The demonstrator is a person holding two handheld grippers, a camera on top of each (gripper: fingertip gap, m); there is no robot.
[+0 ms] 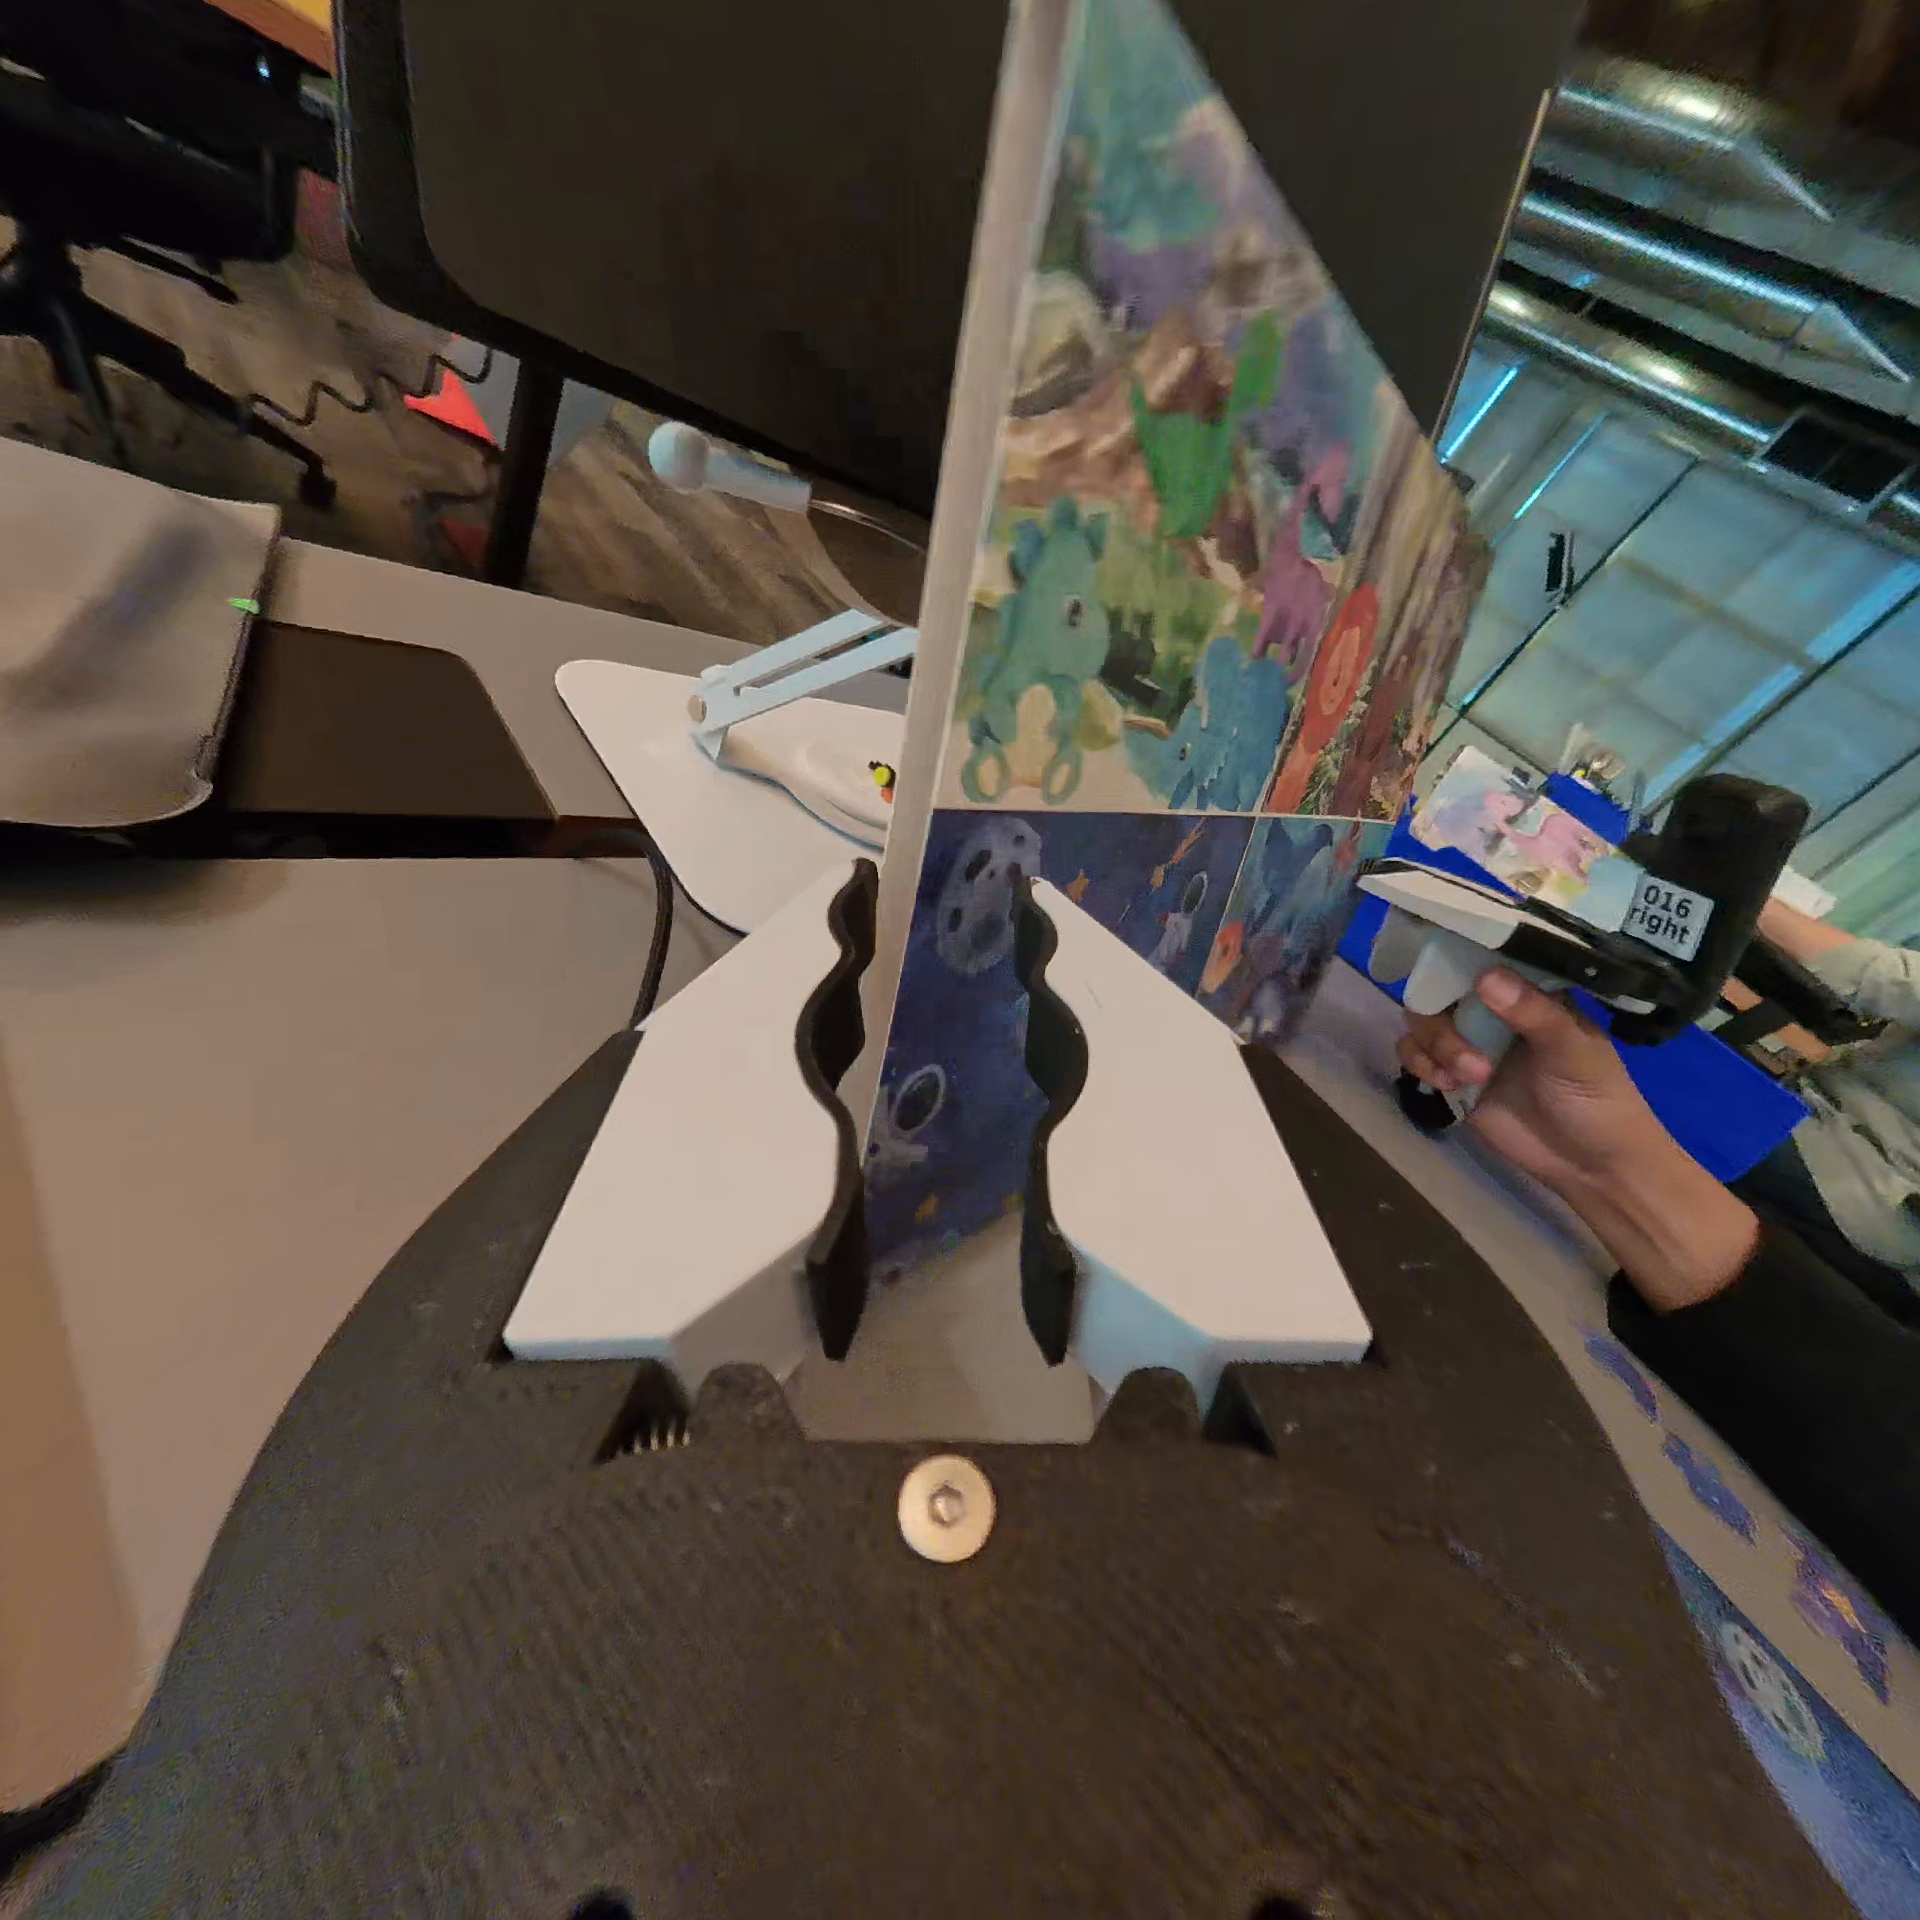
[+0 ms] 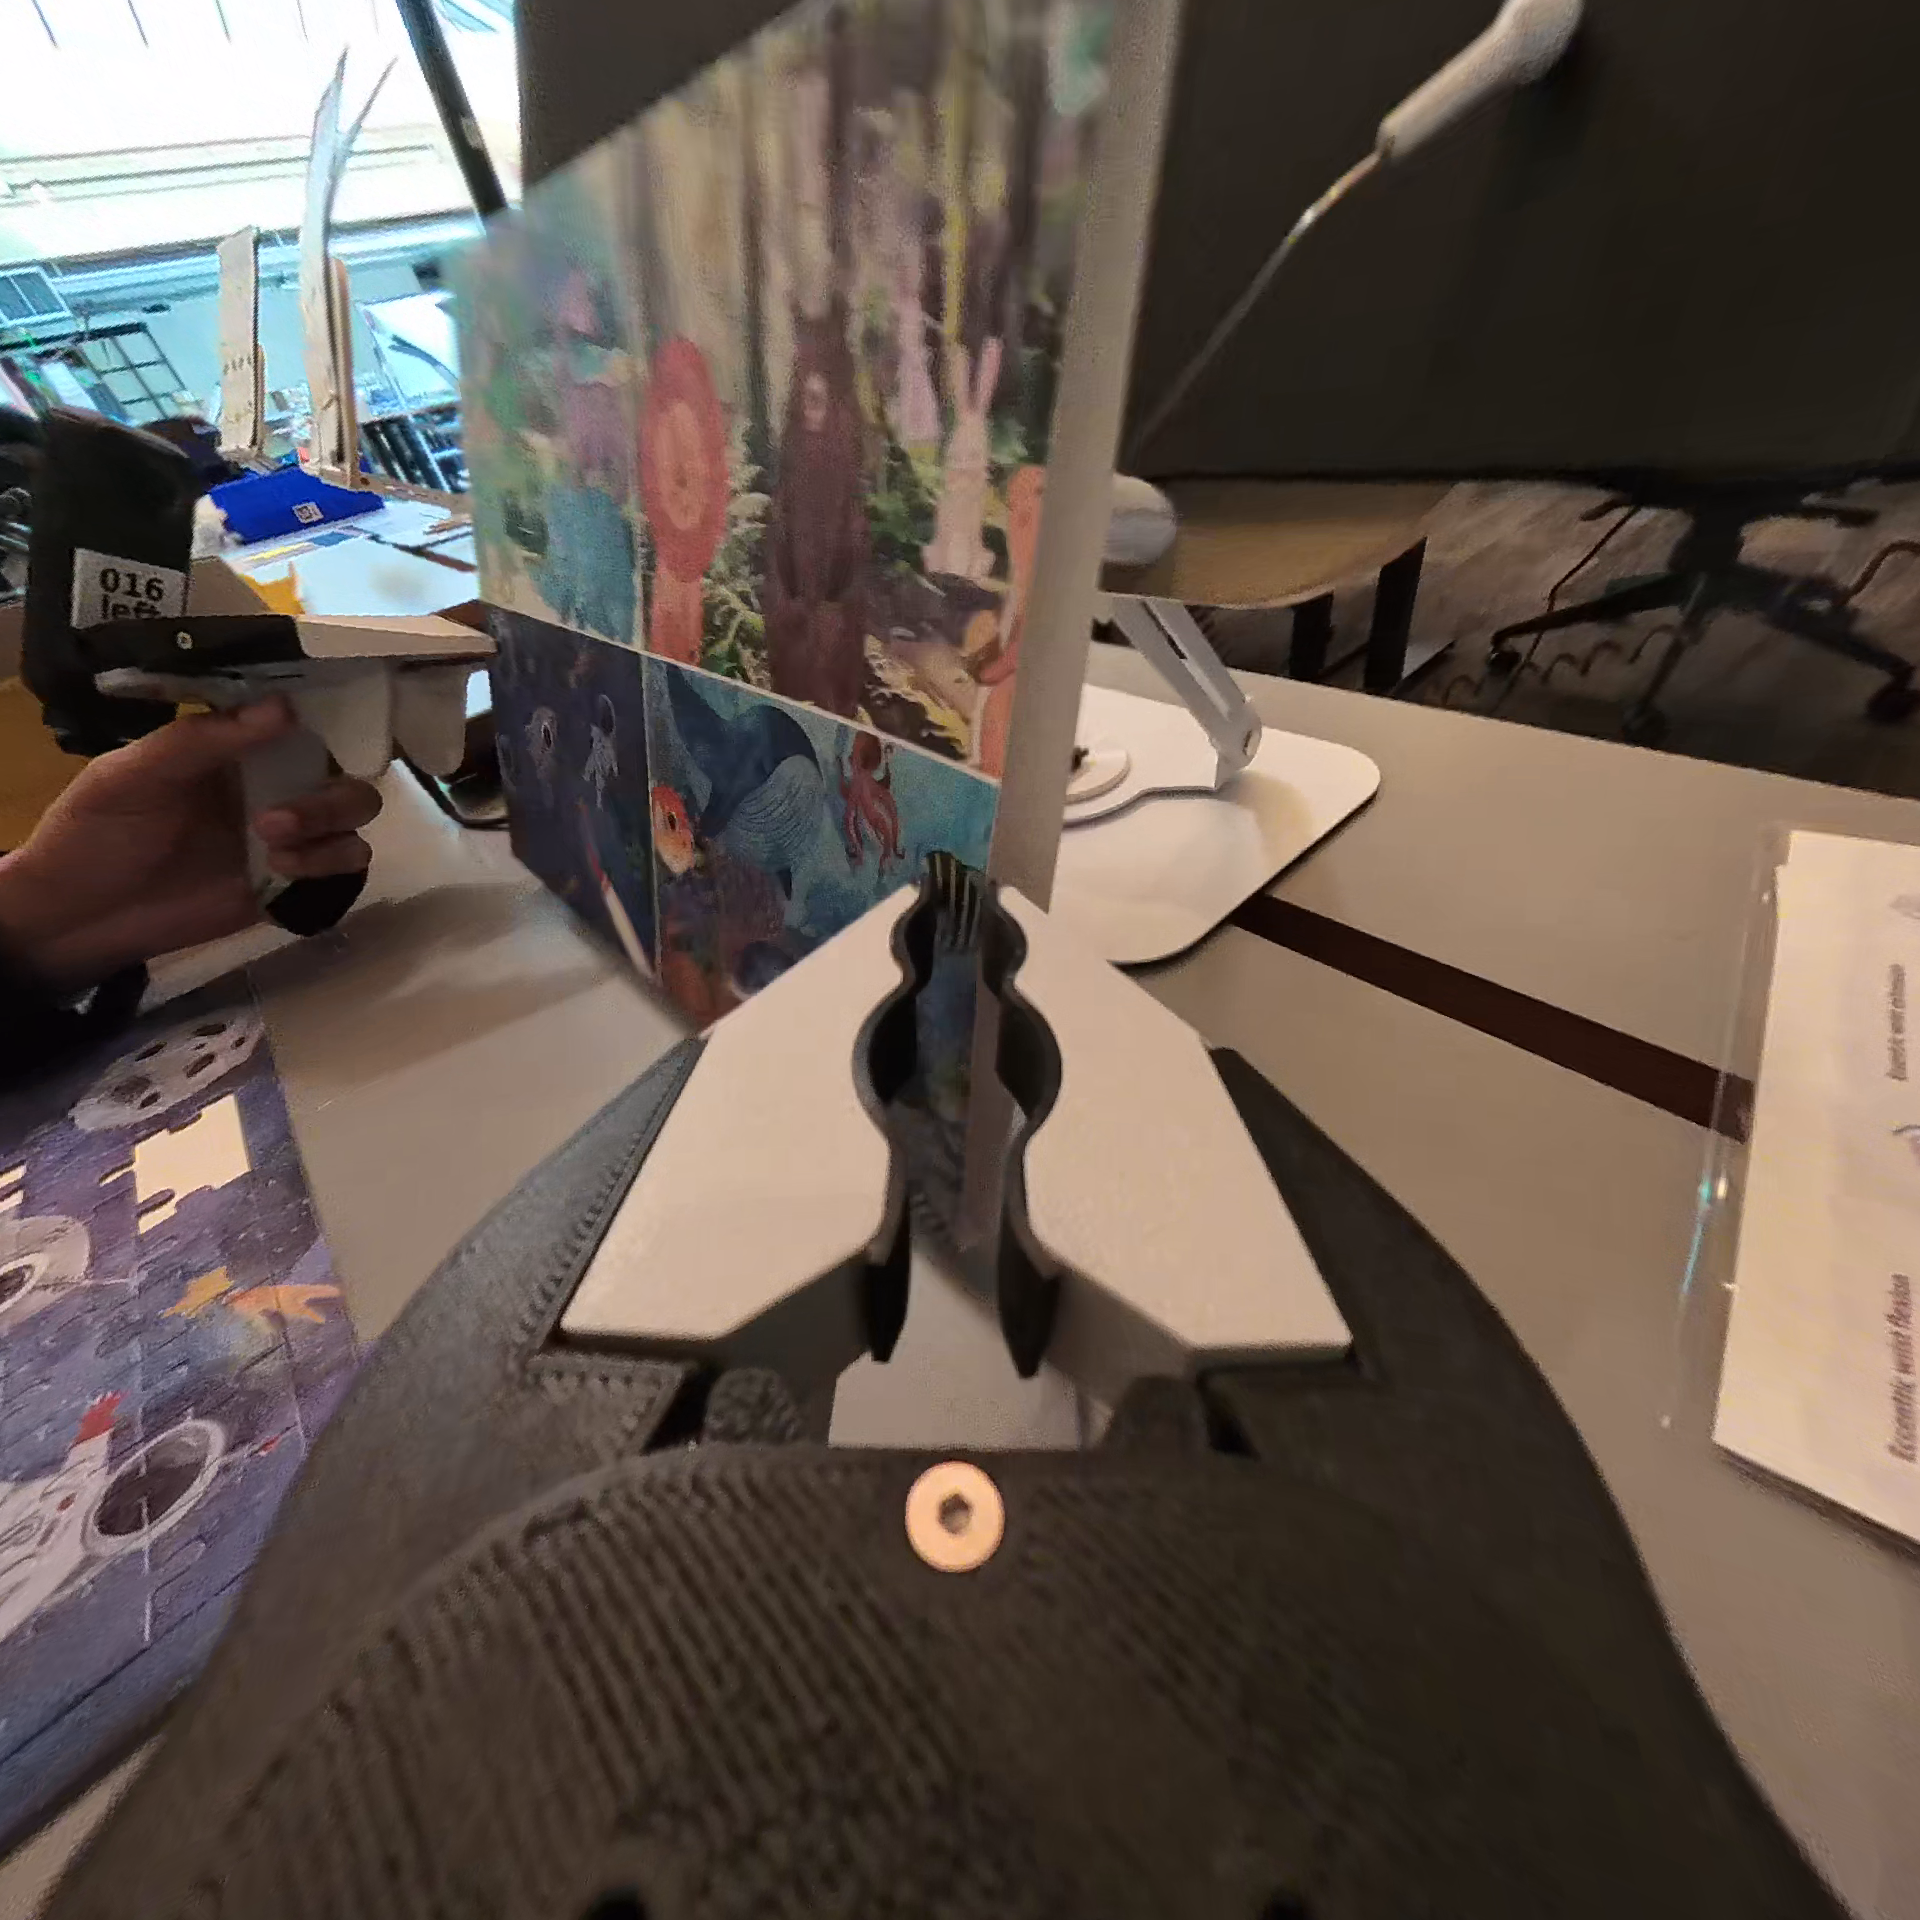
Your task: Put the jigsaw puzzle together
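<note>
A stiff board (image 1: 1195, 623) printed with several animal, space and sea pictures stands upright on its edge, tilted and lifted off the grey table. My left gripper (image 1: 940, 883) is shut on its left edge, and it also shows in the right wrist view (image 2: 478, 644). My right gripper (image 2: 956, 894) is shut on the right edge of the board (image 2: 810, 468), and it also shows in the left wrist view (image 1: 1392, 883). A purple space jigsaw puzzle (image 2: 156, 1299) lies flat on the table below with gaps in it; its edge shows in the left wrist view (image 1: 1766, 1683).
A white monitor stand base (image 2: 1247, 810) and a dark screen (image 1: 675, 208) stand right behind the board. A clear-sleeved paper sheet (image 2: 1849, 1195) lies at the right. A grey pad (image 1: 104, 675) and a black cable (image 1: 655, 935) lie at the left. One gripper's finger ends stand about 25 cm off the other's. Both grippers' tips are roughly 25 cm from the purple space jigsaw puzzle (image 2: 156, 1299).
</note>
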